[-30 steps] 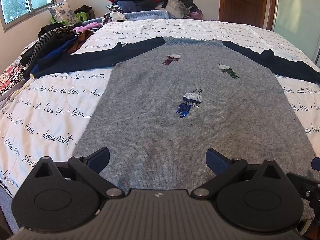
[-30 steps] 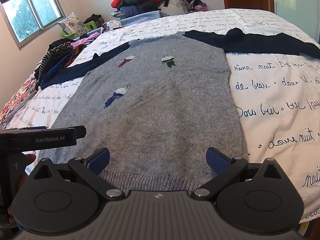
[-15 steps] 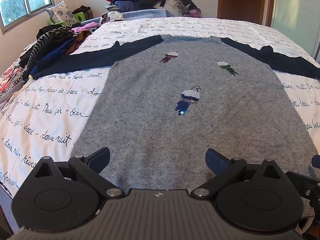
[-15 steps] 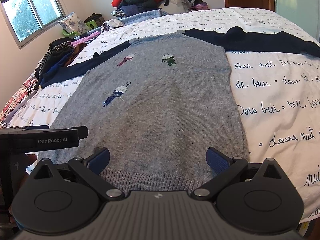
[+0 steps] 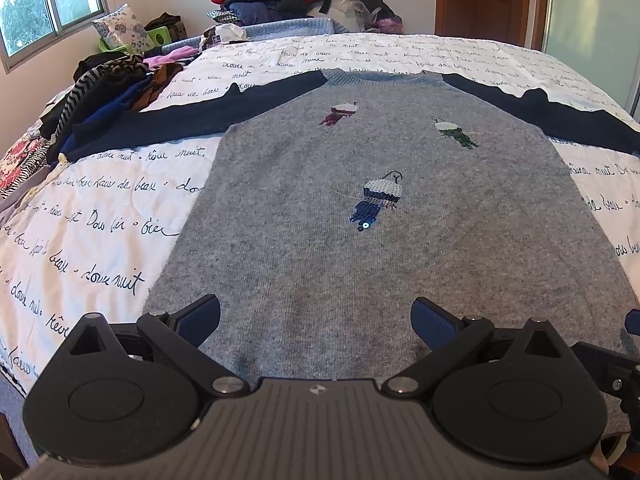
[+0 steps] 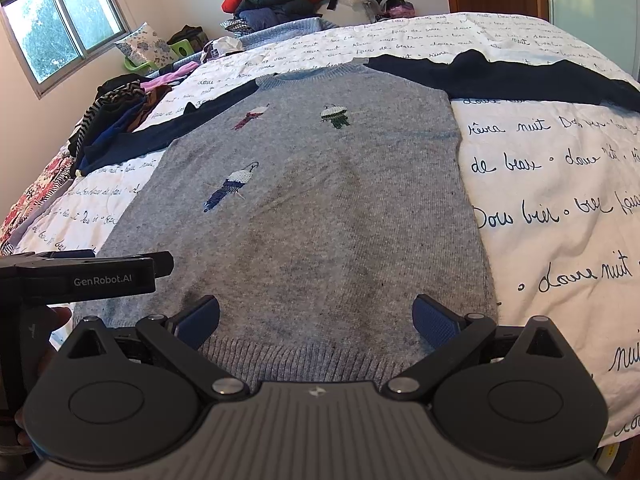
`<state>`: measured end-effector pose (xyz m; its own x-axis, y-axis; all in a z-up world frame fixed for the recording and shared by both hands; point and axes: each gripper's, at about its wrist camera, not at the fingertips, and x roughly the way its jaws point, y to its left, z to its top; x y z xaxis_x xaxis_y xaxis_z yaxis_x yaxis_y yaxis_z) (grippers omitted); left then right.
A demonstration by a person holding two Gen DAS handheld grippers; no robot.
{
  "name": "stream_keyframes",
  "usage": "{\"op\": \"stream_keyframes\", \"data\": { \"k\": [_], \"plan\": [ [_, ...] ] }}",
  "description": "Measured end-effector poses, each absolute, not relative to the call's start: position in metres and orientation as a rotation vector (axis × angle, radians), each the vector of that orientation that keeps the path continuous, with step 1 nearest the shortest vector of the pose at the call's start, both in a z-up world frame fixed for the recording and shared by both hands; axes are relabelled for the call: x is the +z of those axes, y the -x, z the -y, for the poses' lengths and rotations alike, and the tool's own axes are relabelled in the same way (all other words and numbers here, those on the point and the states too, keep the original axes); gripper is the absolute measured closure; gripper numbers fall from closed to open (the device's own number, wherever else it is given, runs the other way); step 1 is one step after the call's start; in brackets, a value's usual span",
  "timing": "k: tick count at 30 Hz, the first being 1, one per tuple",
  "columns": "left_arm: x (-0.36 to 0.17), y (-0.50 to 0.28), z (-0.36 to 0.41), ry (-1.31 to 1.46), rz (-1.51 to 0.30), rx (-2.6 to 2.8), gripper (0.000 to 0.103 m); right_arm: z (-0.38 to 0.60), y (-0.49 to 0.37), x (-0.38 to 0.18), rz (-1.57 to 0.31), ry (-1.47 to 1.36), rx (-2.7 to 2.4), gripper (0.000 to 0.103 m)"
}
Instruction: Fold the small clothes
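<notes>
Tools (image 5: 316,320) (image 6: 316,318) level, spread, over sweater (image 5: 360,240) hem.

left gripper (image 5: 316,318), right gripper (image 6: 316,316), fingers spread (both)

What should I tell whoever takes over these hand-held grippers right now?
Left hand-held gripper: open, empty, above the hem.
Right hand-held gripper: open, empty, near the hem's right corner.
Grey sweater: flat, face up on the bedspread, both navy sleeves spread sideways.
Done: laid out, no fold yet.
Left: fold sleeves in, then the body. More clothes piled along the left edge.
</notes>
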<state>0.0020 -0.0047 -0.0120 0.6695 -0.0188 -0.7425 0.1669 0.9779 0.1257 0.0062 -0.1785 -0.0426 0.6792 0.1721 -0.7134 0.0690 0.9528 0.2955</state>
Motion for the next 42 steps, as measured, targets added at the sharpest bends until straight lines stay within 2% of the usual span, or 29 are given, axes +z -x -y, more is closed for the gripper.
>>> {"op": "stream_keyframes", "data": {
  "k": [6, 12, 18, 25, 30, 42],
  "plan": [
    [-0.009, -0.009, 0.010, -0.199, -0.813, -0.107, 0.003, 0.188, -0.009, -0.044, -0.794, -0.336, 0.096, 0.000],
    [0.007, -0.032, 0.019, -0.165, -0.763, -0.103, 0.002, 0.232, -0.023, -0.032, -0.618, -0.366, 0.093, 0.000],
    [0.018, -0.051, 0.032, -0.142, -0.692, -0.087, 0.002, 0.324, -0.052, -0.042, -0.491, -0.468, -0.042, 0.000],
    [0.003, -0.080, 0.054, -0.173, -0.741, -0.108, 0.002, 0.461, -0.084, -0.069, -0.372, -0.623, -0.284, 0.000],
    [-0.010, -0.093, 0.066, -0.185, -0.781, -0.115, 0.002, 0.553, -0.103, -0.104, -0.318, -0.895, -0.416, 0.000],
    [-0.021, -0.110, 0.081, -0.183, -0.814, -0.121, 0.002, 0.619, -0.149, -0.128, -0.173, -1.004, -0.436, 0.000]
  ]
}}
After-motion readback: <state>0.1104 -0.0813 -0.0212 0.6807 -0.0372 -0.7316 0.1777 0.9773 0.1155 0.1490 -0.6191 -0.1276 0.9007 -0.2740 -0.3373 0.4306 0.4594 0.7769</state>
